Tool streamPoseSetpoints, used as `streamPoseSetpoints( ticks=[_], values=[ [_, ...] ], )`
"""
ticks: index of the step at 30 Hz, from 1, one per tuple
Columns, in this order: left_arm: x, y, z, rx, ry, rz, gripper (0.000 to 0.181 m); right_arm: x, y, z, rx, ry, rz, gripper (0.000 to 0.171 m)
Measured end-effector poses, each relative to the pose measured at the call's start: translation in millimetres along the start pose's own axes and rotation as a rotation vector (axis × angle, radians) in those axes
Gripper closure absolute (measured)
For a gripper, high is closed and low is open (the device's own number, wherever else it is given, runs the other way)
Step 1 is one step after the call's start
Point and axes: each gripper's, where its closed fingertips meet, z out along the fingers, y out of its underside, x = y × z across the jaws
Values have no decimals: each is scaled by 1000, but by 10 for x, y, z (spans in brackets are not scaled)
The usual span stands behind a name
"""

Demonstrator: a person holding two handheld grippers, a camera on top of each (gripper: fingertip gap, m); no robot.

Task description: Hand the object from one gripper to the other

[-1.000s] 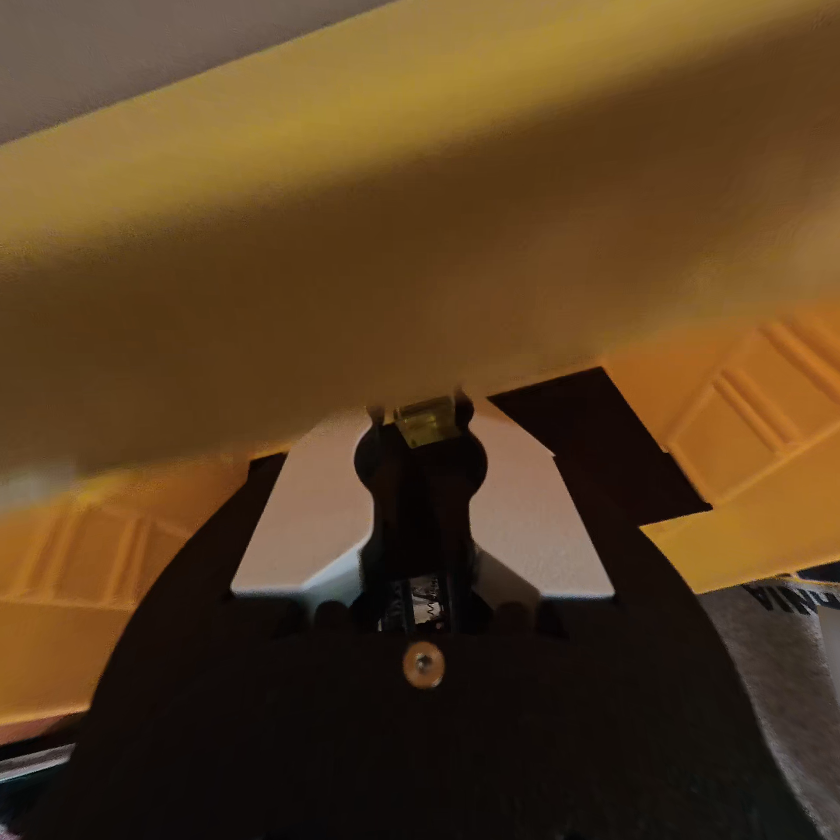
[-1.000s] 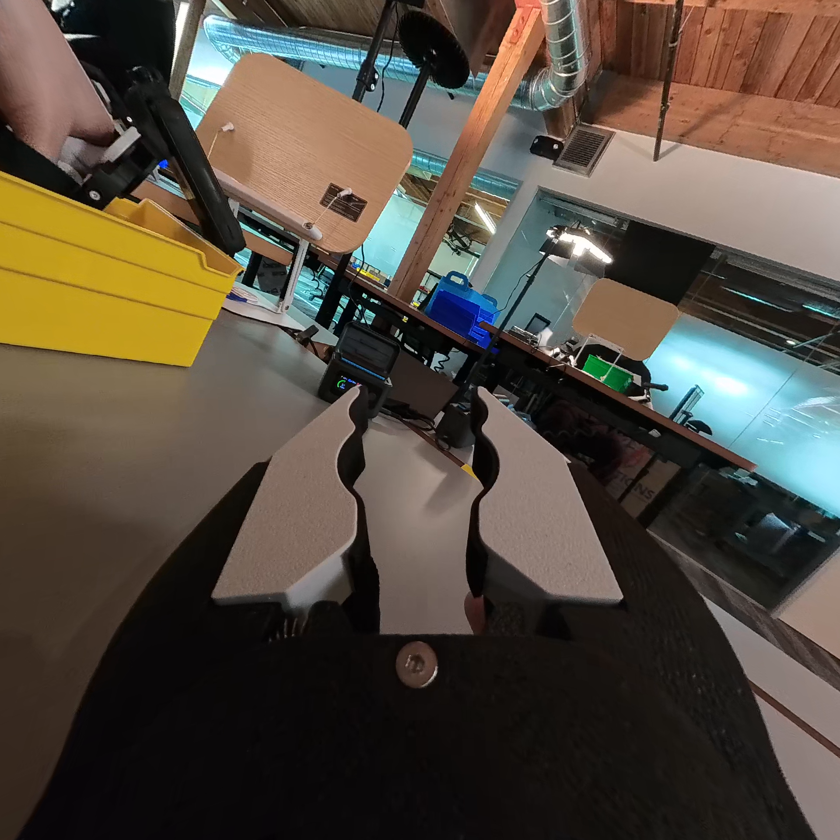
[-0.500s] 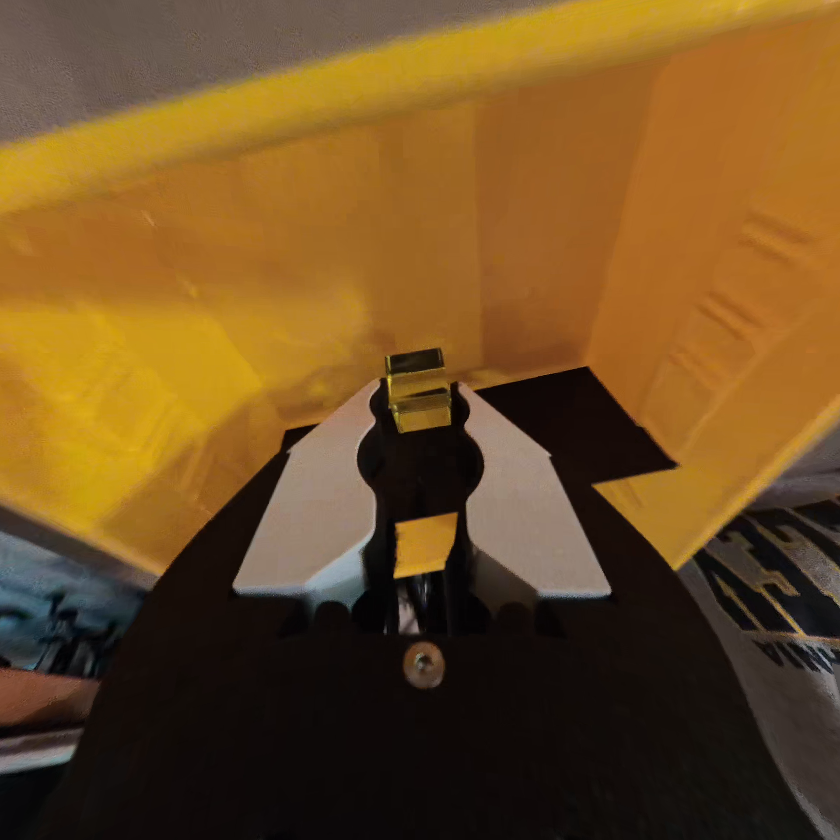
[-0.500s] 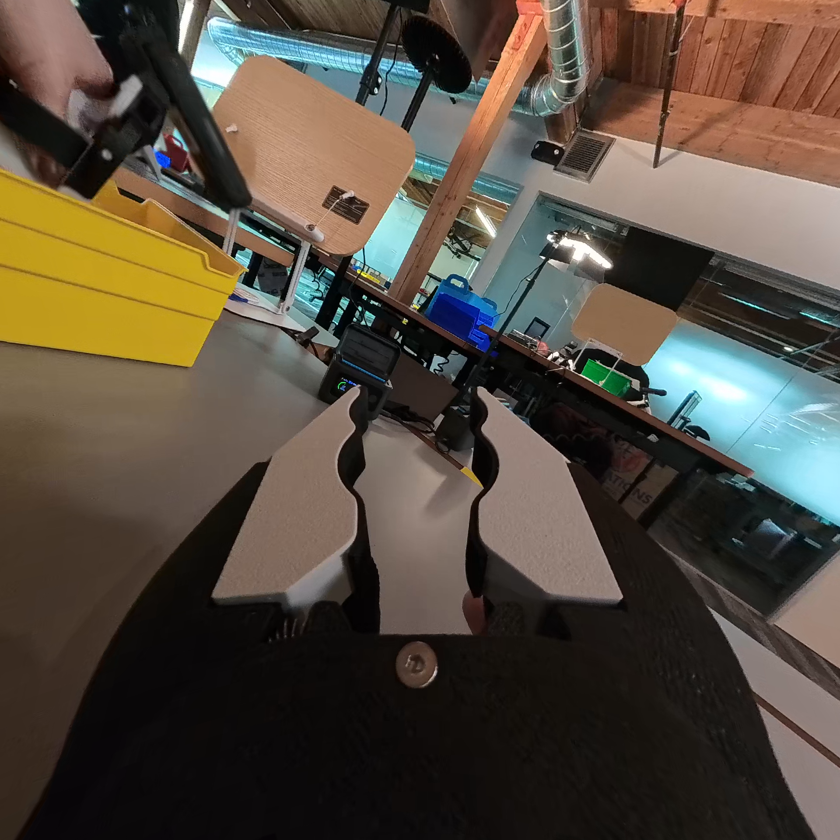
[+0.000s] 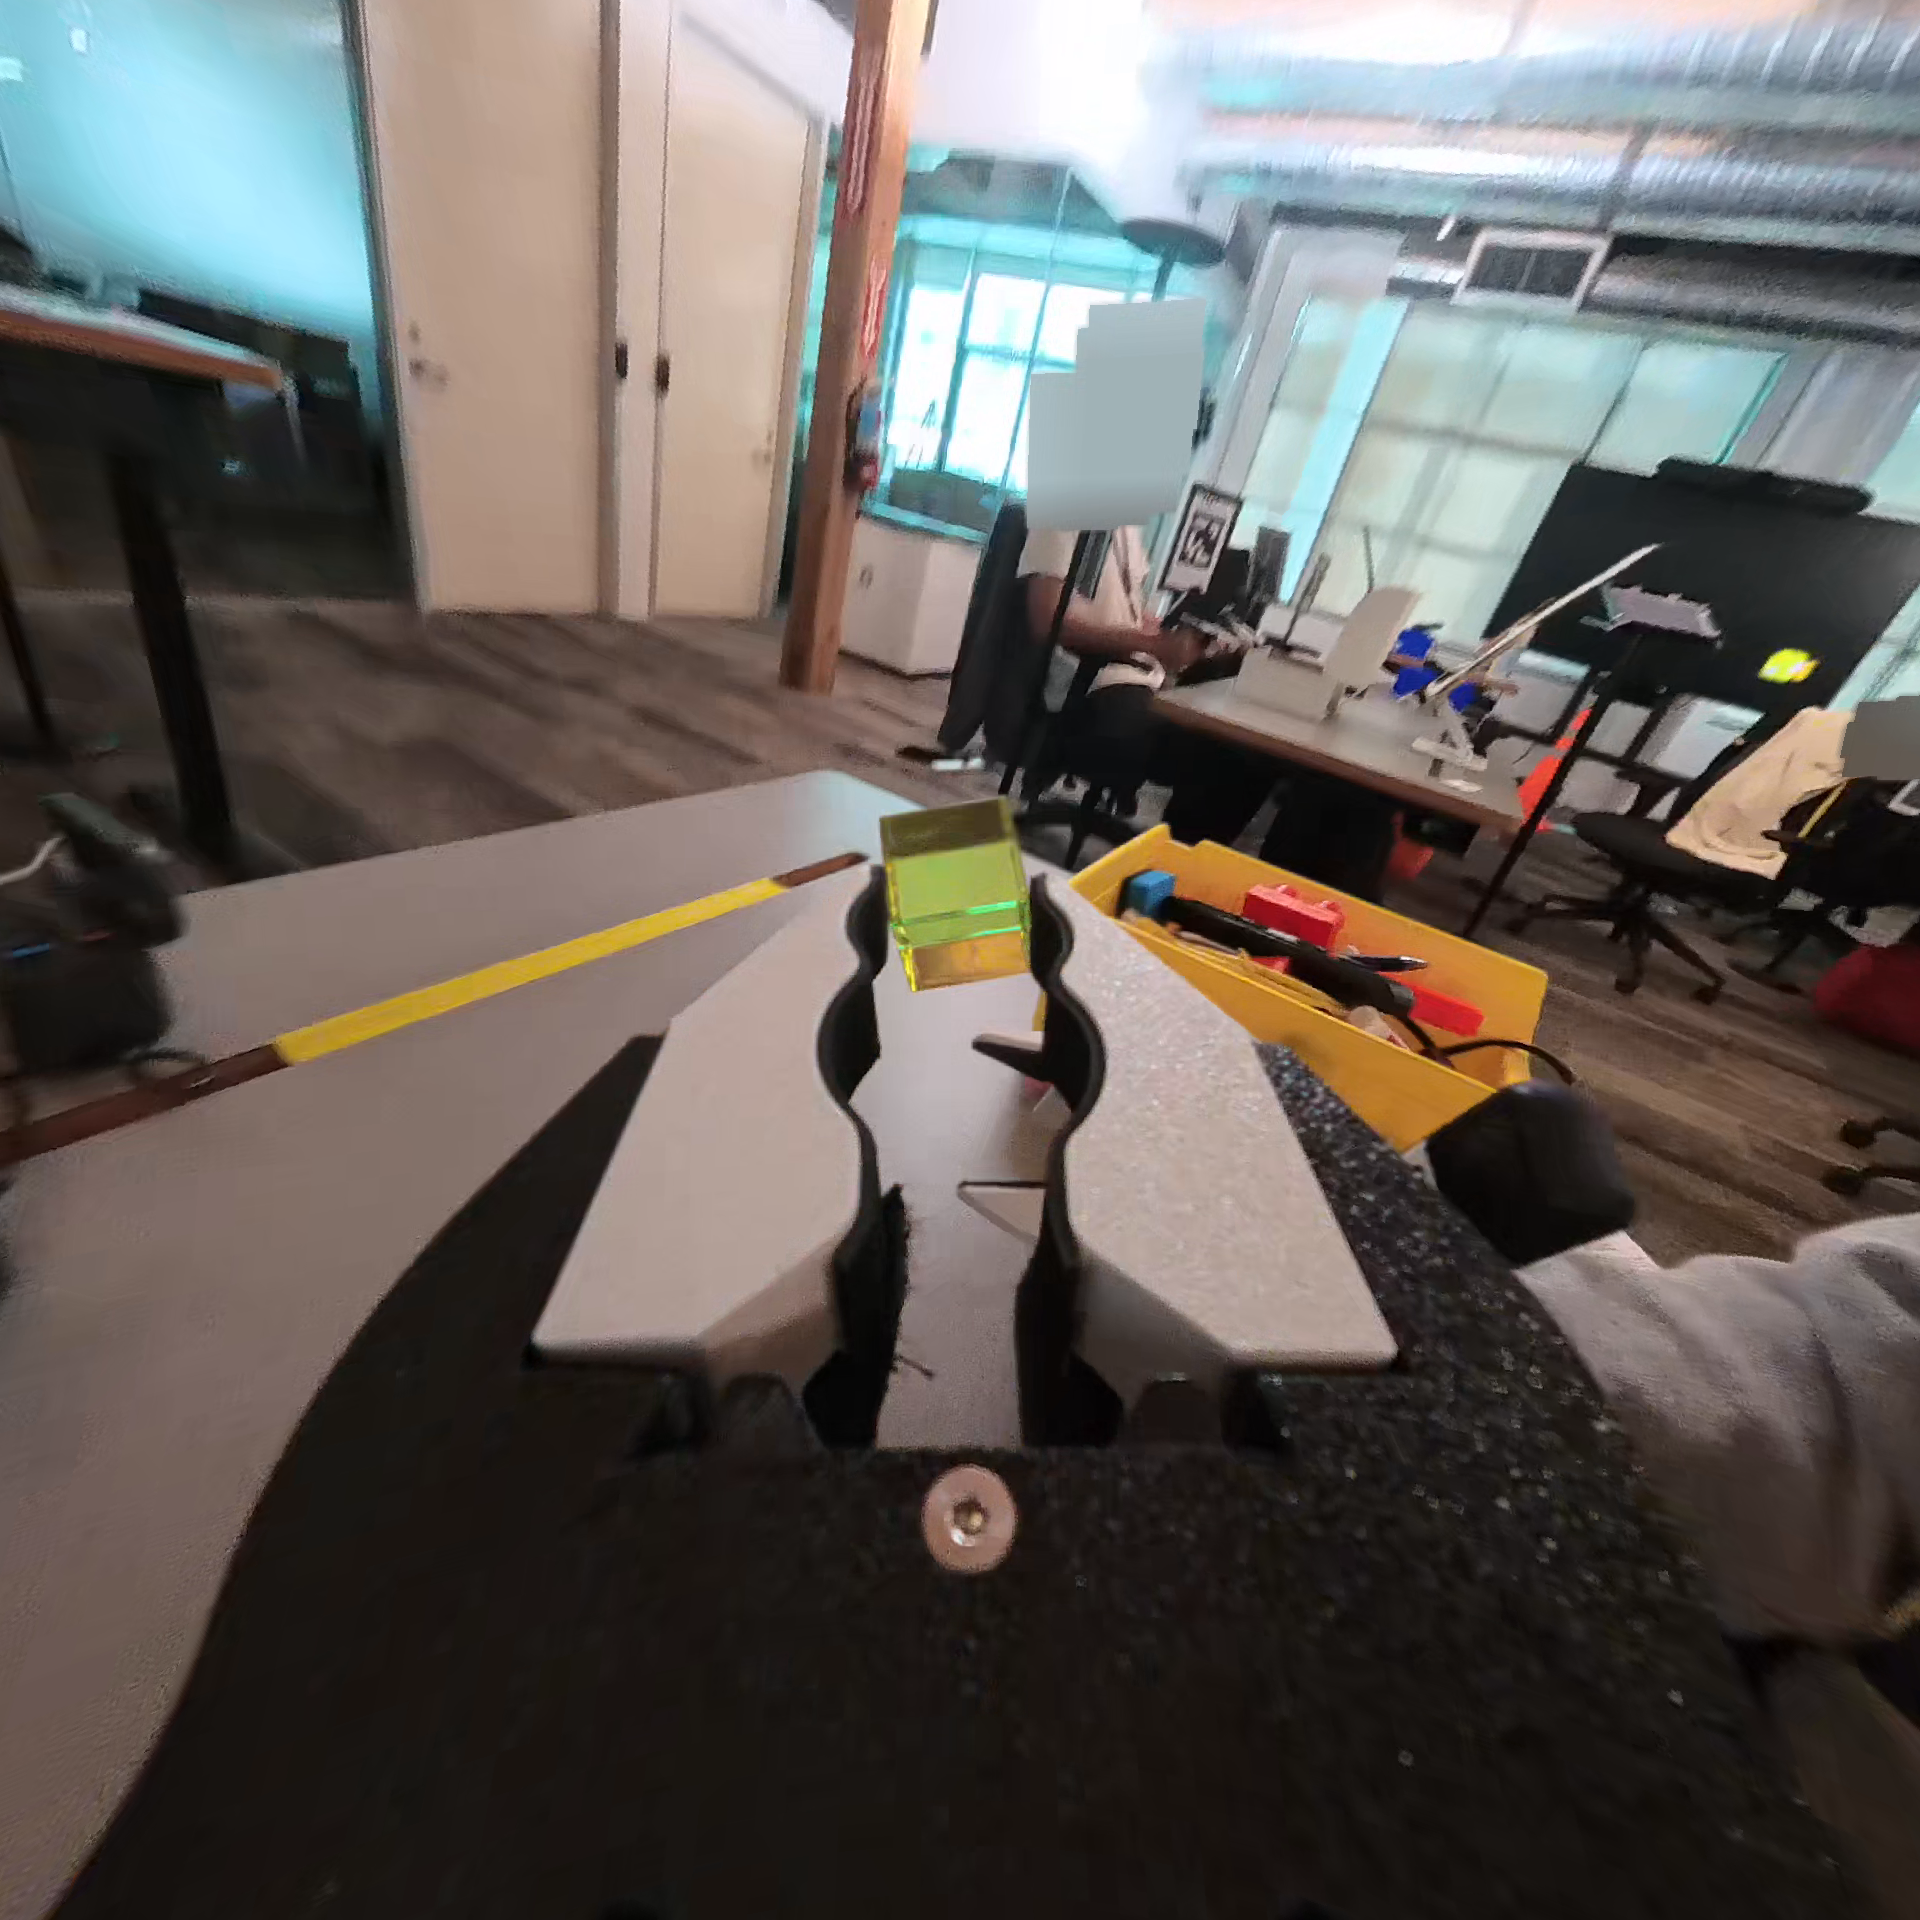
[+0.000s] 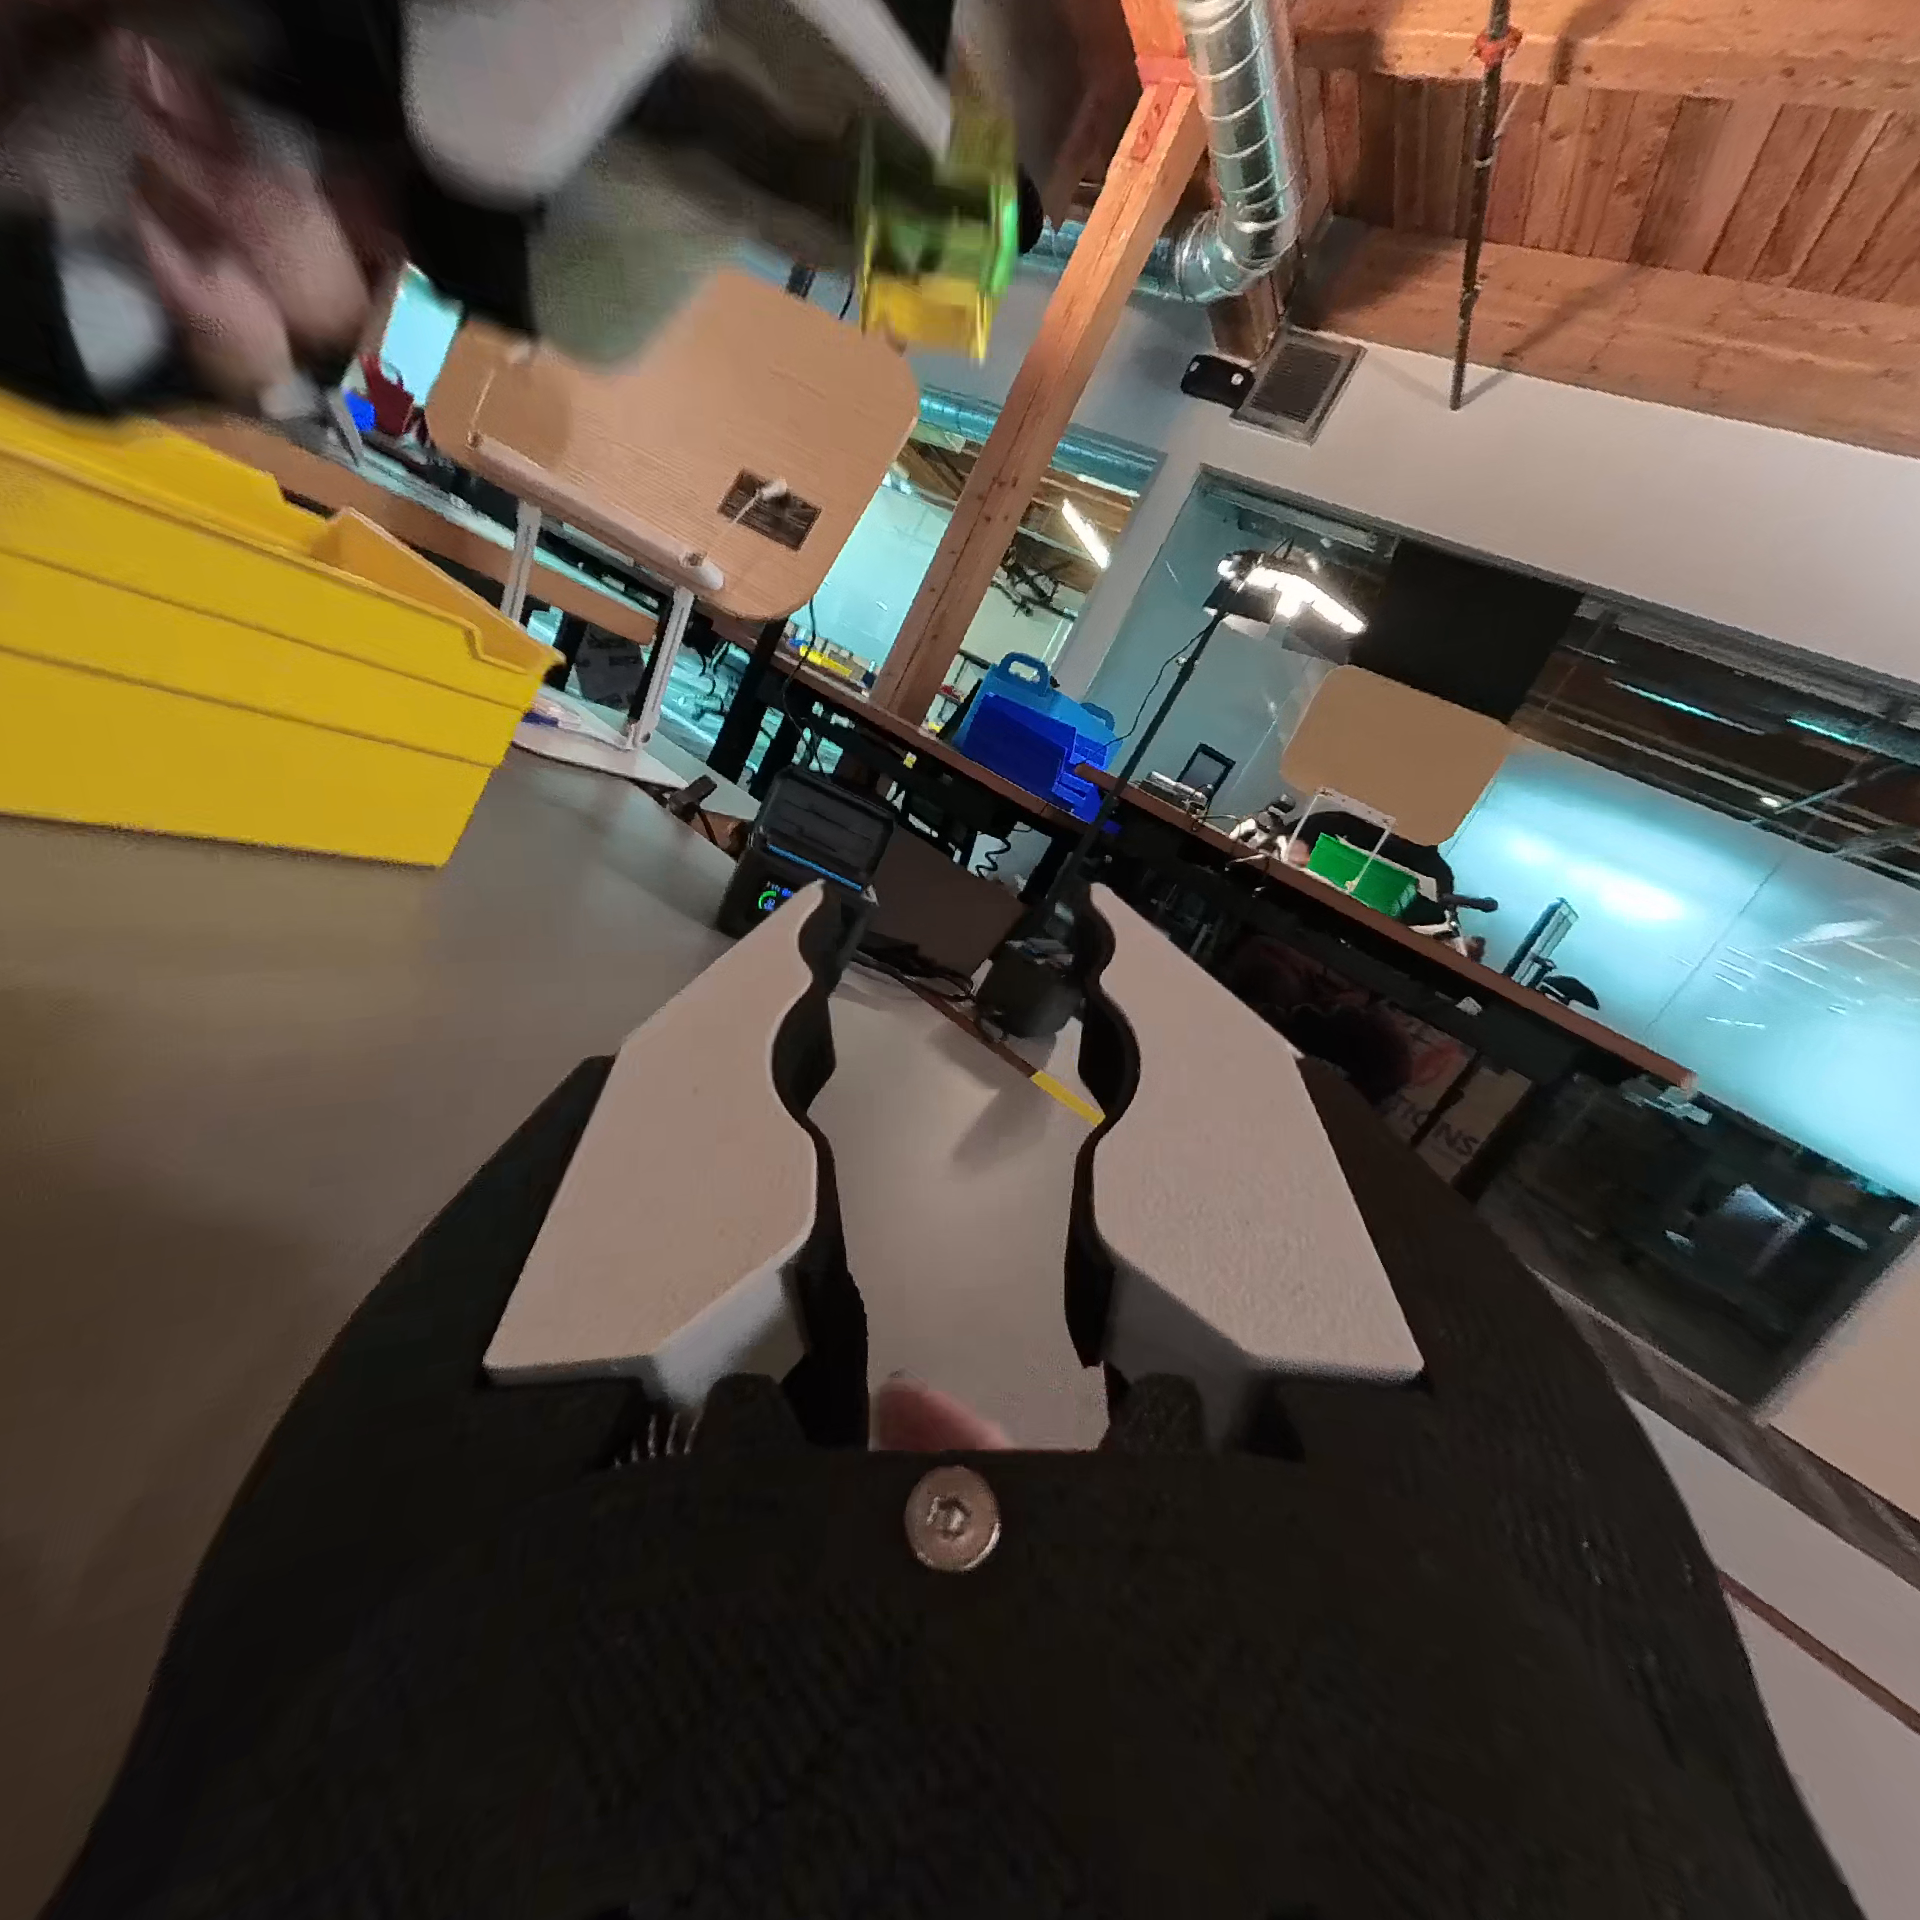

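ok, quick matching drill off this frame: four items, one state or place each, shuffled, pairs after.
Items:
1. left claw
2. right claw
3. green cube
4. yellow bin

States:
A. open, nothing in it
B. pinched at the fingertips, off the table
C. shut on the cube
D. on the table, holding red and blue pieces

Pairs: 1-C, 2-A, 3-B, 4-D

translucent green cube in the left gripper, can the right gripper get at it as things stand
Probably yes. The translucent green cube sticks out past the left gripper tips, raised above the grey table. The right gripper has its jaws open and empty, with nothing between them and the cube.
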Motion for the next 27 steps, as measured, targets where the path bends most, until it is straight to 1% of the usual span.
streamPoseSetpoints(
  ticks=[2,4,7,10,12,16,18,19,23,26,27],
  values=[
    [178,190,131,79,108,-14,157,14,-33,-134,5,-7,-10,128],
    [278,356,203,162,240,-76,157,-14,-32,-243,-7,-36,-43,127],
    [295,647,282,181,403,-231,157,-51,-45,-349,-13,-77,-80,126],
    [301,845,307,126,501,-320,157,-64,-84,-356,9,-84,-124,124],
    [254,899,327,94,506,-368,157,-96,-121,-325,28,-89,-173,123],
    [211,1031,360,61,536,-583,156,-110,-134,-236,27,-69,-240,123],
    [255,995,337,71,599,-659,157,-129,-120,-225,17,-73,-253,124],
    [252,982,330,82,603,-671,157,-130,-105,-224,8,-71,-266,125],
    [289,1023,339,37,639,-709,157,-121,-106,-226,6,-69,-271,128],
    [300,1028,335,28,648,-722,157,-81,-116,-236,0,-62,-262,144],
    [297,1030,343,28,638,-713,156,-76,-110,-235,-8,-75,-230,145]
  ],
)
